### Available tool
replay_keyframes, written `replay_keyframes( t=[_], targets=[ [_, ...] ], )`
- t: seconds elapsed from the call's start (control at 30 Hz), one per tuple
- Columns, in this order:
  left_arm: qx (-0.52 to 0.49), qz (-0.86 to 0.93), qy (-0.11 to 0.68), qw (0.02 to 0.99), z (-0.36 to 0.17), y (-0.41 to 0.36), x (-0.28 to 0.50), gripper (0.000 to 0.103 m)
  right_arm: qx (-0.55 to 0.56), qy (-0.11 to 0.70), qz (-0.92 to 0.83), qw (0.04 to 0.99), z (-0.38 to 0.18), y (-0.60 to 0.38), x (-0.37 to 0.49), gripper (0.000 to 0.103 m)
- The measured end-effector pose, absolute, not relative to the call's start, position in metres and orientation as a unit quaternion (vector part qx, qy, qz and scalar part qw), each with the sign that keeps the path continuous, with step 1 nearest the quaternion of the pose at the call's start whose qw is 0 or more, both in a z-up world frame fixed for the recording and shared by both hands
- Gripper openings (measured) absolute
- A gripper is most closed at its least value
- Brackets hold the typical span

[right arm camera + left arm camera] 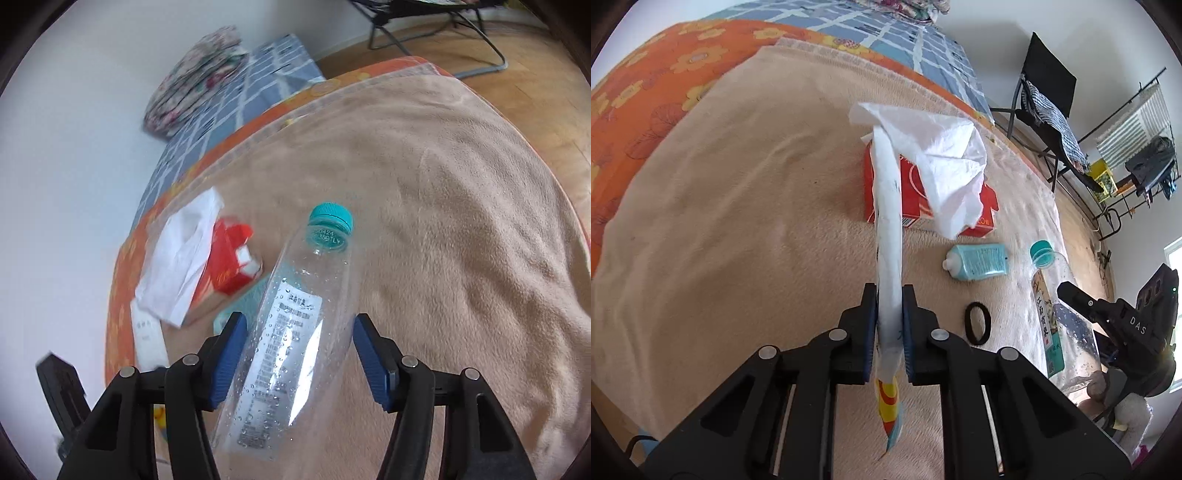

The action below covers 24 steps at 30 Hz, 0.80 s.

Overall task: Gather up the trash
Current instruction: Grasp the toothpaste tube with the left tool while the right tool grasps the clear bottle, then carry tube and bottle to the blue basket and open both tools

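Pinching a flat white wrapper (888, 236) edge-on, my left gripper (889, 314) is pressed together; it's light, limp, with a tissue (945, 162) draped ahead. My right gripper (295, 354) straddles the empty plastic bottle (291, 325) mid-body: light, slick, crushable; contact looks partial, I can't tell.
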<state>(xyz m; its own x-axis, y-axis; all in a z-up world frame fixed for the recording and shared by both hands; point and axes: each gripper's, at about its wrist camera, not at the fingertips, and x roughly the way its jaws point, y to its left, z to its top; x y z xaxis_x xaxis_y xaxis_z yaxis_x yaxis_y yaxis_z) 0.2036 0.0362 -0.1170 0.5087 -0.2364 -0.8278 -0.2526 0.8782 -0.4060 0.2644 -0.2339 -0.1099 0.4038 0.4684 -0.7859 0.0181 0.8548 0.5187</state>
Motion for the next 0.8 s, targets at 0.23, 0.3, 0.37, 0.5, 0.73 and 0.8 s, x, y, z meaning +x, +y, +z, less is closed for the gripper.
replay_keyframes(
  t=[0.23, 0.3, 0.37, 0.5, 0.73, 0.8],
  targets=[
    [-0.238, 0.003, 0.489, 0.839, -0.105, 0.040, 0.176, 0.011, 0.210, 0.521, 0.155, 0.813, -0.096, -0.242, 0.241, 0.062],
    [-0.234, -0.001, 0.486, 0.842, -0.100, 0.039, 0.168, 0.010, 0.203, 0.518, 0.160, 0.815, -0.092, -0.242, 0.234, 0.062],
    [-0.227, -0.007, 0.482, 0.846, -0.095, 0.037, 0.162, 0.009, 0.191, 0.512, 0.169, 0.820, -0.085, -0.241, 0.224, 0.062],
    [-0.209, -0.022, 0.477, 0.854, -0.087, 0.030, 0.148, 0.009, 0.177, 0.509, 0.193, 0.820, -0.078, -0.234, 0.204, 0.062],
    [-0.176, -0.002, 0.525, 0.833, -0.112, 0.017, 0.150, 0.054, 0.162, 0.508, 0.222, 0.816, -0.075, -0.218, 0.171, 0.062],
    [-0.156, 0.006, 0.533, 0.831, -0.119, 0.012, 0.156, 0.054, 0.154, 0.503, 0.228, 0.819, -0.071, -0.213, 0.164, 0.062]
  ],
)
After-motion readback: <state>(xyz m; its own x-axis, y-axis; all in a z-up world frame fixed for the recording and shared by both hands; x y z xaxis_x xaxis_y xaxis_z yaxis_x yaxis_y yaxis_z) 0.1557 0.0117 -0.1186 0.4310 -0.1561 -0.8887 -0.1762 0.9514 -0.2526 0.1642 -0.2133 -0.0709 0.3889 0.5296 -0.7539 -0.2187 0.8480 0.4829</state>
